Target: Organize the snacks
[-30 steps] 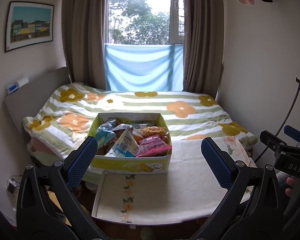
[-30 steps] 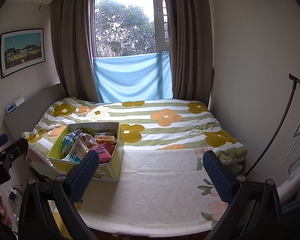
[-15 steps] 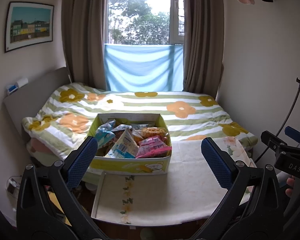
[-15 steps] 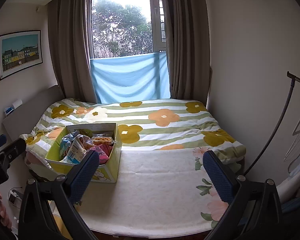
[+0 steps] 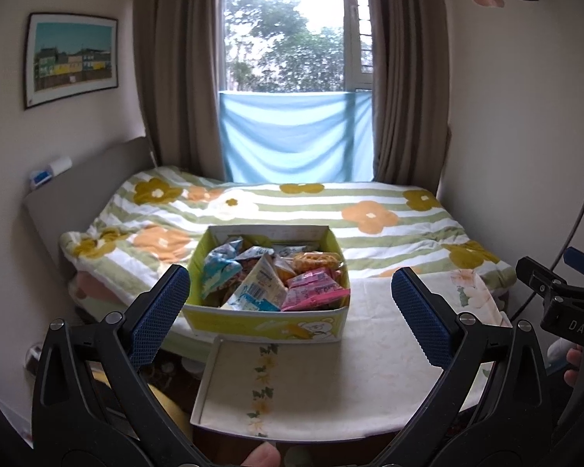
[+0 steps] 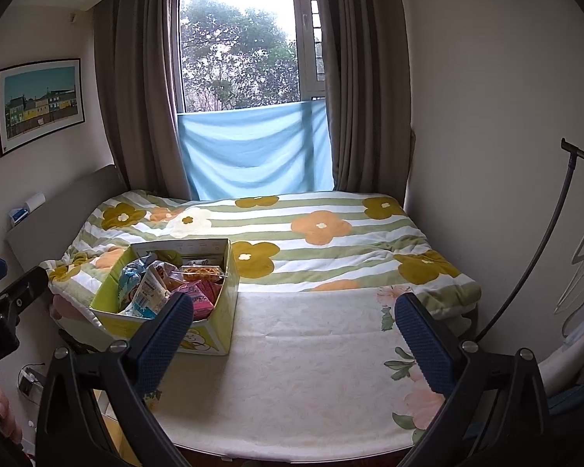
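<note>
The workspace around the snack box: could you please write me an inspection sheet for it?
Surface: cream floral cloth over a low table at the bed's foot, mostly bare.
Job's things: yellow-green cardboard box at the cloth's far left edge, filled with snack packets, a pink packet in front.
Clutter: nothing seen on the cloth.
Grippers: left gripper and right gripper both open, empty, short of the box.
Cables: something small with a cord on the floor at left.
Surroundings: flowered quilt, brown curtains, blue sheet across the window, framed picture.
</note>
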`<state>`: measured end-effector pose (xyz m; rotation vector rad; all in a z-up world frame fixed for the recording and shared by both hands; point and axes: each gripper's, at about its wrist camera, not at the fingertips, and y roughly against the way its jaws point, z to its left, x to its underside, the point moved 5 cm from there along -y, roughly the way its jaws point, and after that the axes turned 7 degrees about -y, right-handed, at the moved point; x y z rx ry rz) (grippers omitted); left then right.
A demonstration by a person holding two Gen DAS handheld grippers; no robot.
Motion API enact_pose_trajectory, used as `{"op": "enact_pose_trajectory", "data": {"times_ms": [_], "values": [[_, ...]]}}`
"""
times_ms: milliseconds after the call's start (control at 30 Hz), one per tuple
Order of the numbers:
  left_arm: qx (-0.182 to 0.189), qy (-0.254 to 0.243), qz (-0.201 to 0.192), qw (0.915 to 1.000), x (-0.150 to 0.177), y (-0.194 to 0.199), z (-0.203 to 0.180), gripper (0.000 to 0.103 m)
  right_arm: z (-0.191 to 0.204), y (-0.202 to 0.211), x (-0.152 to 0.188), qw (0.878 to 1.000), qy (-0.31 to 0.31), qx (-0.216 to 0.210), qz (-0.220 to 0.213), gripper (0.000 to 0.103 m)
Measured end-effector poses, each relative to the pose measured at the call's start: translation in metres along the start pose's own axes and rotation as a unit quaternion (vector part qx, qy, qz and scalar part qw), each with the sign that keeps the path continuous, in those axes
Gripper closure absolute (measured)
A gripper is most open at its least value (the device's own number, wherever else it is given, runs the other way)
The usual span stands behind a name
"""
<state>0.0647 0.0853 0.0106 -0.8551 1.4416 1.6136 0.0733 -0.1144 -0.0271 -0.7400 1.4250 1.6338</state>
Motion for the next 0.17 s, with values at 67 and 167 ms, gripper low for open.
{"op": "enact_pose_trajectory", "data": {"times_ms": [67,167], "values": [[-0.006,0.001,0.007,1.0000,0.002,-0.002,0.004,0.000,0.002,-0.002,0.000,1.000,0.002,-0.006,0.005,0.000],[-0.018,0.004,0.015,0.9997,0.007,-0.006,0.013,0.000,0.008,-0.009,0.004,1.000,0.008,-0.017,0.017,0.000]]}}
